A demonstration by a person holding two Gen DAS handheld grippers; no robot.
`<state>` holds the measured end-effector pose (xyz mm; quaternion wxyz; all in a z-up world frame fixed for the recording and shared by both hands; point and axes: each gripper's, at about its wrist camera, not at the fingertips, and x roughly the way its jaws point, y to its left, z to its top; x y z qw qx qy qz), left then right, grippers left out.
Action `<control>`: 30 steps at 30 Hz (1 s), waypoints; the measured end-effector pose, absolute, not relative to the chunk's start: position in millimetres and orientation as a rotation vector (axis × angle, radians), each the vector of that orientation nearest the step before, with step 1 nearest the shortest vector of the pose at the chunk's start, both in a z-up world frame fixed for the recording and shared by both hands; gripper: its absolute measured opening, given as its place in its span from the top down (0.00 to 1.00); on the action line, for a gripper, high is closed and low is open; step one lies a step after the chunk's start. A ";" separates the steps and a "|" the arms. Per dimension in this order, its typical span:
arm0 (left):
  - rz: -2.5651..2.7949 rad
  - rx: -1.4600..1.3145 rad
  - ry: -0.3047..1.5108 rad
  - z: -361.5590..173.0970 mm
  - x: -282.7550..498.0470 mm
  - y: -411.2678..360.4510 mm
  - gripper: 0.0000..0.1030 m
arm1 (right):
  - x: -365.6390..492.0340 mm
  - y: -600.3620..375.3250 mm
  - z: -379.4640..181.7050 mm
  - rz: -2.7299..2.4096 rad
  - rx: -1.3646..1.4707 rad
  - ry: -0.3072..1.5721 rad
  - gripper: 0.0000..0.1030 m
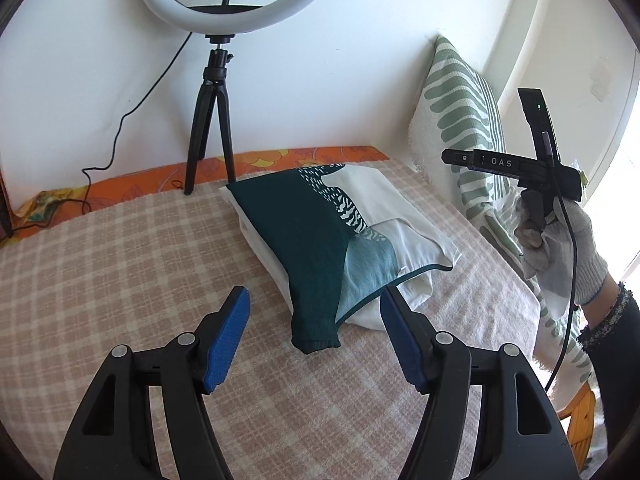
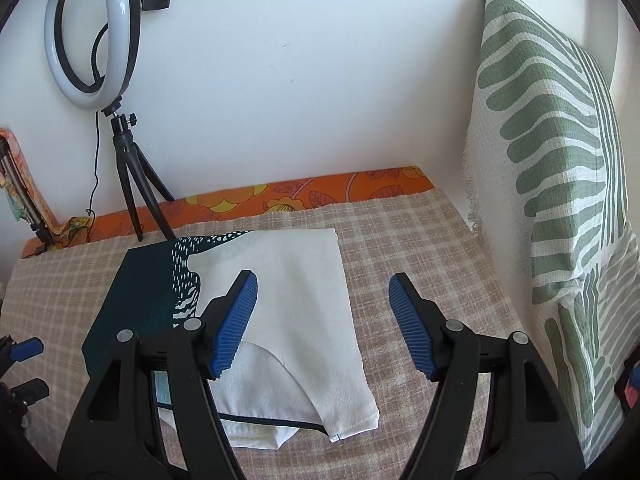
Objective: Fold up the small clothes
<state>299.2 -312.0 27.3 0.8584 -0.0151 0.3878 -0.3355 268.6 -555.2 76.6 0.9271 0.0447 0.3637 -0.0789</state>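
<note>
Teal-and-white folded garment (image 1: 320,240), one; two empty hand-held grippers (image 1: 314,340) (image 2: 324,324)

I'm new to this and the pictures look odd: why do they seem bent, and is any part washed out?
Left wrist view: fisheye bends the checked blanket, and window glare whitens the right edge behind the gloved hand. Right wrist view: the same curving, dark rounded corners, even daylight on the folded garment.

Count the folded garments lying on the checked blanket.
1. A single folded garment, teal and white, lies mid-blanket in front of the ring light tripod; the left tool and right tool hover open near it. Layers underneath could hide another piece.
</note>
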 end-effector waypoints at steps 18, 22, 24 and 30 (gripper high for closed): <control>-0.688 0.025 0.642 80.4 202.1 -256.7 0.25 | 155.5 -450.4 127.8 -0.135 0.036 0.641 0.15; -0.685 0.056 0.605 82.5 181.7 -247.9 0.22 | 128.6 -427.6 125.0 -0.134 0.047 0.615 0.03; -0.685 0.056 0.598 82.5 174.4 -244.0 0.21 | 115.8 -420.1 123.6 -0.140 0.063 0.599 0.02; -0.663 0.039 0.580 79.3 158.3 -231.1 0.18 | 89.3 -407.7 118.1 -0.148 0.117 0.578 0.00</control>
